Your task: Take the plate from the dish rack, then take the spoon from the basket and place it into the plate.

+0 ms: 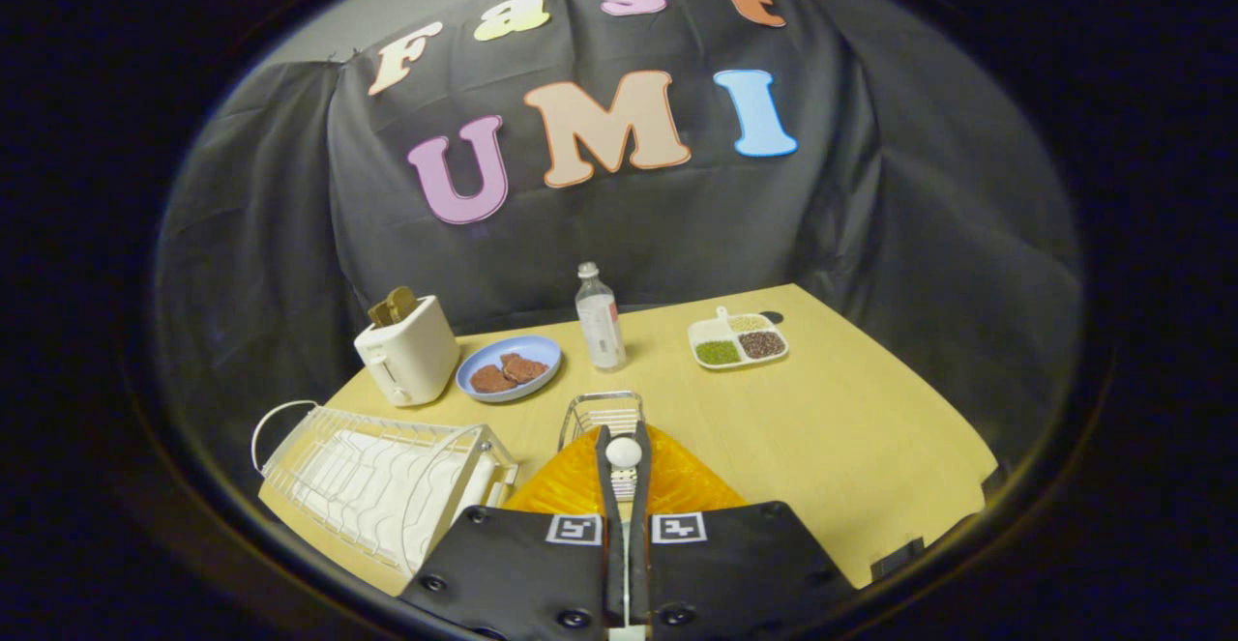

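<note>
Two fingers of your gripper stand pressed together on the handle of a white spoon, so your jaws are clamped on the spoon, its rounded end poking up just above the fingertips. Directly under and just ahead of the fingers lies the orange plate, flat on the desk, with the spoon held over its middle. Touching the plate's far edge, or very close to it, stands the small wire basket; you cannot tell from here whether the two actually meet. To your left of the plate sits the white dish rack, near the desk's front corner, with a looped wire handle at its outer end.

Farther back on that side you have a cream toaster with slices of bread sticking out of its top, and just beside it a blue dish carrying brown patties. Beyond the basket, a clear plastic bottle stands upright. To its right, well apart, rests a white divided tray holding green, dark and pale grains in separate compartments.
</note>
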`<act>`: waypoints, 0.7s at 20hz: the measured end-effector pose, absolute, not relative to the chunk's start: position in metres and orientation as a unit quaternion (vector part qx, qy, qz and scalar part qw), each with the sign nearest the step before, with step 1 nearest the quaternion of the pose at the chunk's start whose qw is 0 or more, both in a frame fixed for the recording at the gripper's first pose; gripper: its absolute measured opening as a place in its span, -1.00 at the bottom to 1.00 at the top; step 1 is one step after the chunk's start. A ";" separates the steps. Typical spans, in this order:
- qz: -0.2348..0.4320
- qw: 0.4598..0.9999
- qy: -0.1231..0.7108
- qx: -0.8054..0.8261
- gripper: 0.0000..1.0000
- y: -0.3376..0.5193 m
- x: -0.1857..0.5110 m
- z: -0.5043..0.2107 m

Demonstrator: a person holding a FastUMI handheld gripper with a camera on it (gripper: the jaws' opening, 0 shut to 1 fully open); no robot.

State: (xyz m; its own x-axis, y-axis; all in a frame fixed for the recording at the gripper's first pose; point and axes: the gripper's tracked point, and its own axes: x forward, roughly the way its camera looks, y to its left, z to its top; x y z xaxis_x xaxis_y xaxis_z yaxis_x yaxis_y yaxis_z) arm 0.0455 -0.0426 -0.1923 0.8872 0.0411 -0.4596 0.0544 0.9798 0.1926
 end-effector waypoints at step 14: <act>0.001 0.960 0.252 0.118 -0.91 -0.058 -0.038 -0.183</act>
